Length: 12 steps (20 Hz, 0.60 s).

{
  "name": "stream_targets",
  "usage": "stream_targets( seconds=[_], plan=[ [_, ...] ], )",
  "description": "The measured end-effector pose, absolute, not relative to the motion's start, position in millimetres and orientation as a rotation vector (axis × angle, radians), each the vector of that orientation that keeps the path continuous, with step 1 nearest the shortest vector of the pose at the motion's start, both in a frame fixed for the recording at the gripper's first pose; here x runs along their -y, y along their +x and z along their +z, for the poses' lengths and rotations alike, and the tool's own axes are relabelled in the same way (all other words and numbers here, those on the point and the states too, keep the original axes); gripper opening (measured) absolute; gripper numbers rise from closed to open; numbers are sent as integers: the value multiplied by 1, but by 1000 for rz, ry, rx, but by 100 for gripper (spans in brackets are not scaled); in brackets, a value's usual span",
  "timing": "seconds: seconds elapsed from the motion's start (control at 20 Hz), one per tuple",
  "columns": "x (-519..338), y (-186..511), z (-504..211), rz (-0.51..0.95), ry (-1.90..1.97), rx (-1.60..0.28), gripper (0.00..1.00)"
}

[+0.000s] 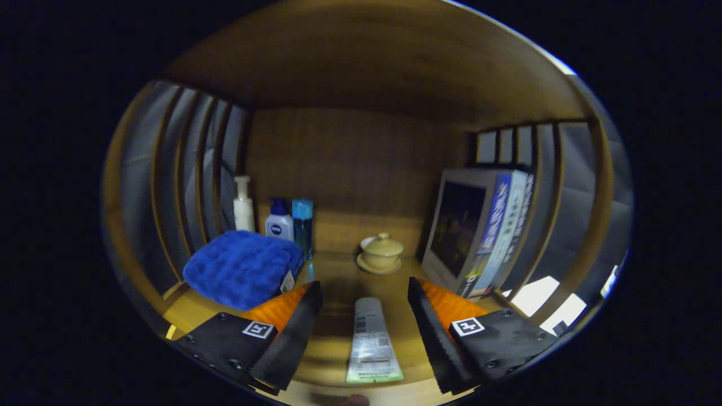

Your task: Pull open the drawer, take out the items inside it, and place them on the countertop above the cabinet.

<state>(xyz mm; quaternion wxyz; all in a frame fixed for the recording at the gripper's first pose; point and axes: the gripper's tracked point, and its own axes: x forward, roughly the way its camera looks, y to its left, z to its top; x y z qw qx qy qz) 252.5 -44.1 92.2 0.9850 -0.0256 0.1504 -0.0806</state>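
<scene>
A white tube with a green crimped end (372,341) lies flat on the wooden countertop (338,270), lengthwise between my two fingers. My gripper (365,290) stands open, its black ribbed fingers (296,327) well apart on either side of the tube and touching nothing. The tube's cap end points away from me, toward the back of the wooden alcove.
Beyond the fingers stands a small cream lidded cup on a saucer (381,254). A folded blue towel (242,268) lies left, with several bottles (279,223) behind it. Books (482,231) lean at the right. Slatted wooden sides and a wooden back wall enclose the space.
</scene>
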Motion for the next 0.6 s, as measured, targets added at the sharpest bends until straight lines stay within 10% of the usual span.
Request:
stream_targets(
  seconds=[0.6],
  plan=[
    [10,83,43,-107,64,-225,98]
  ],
)
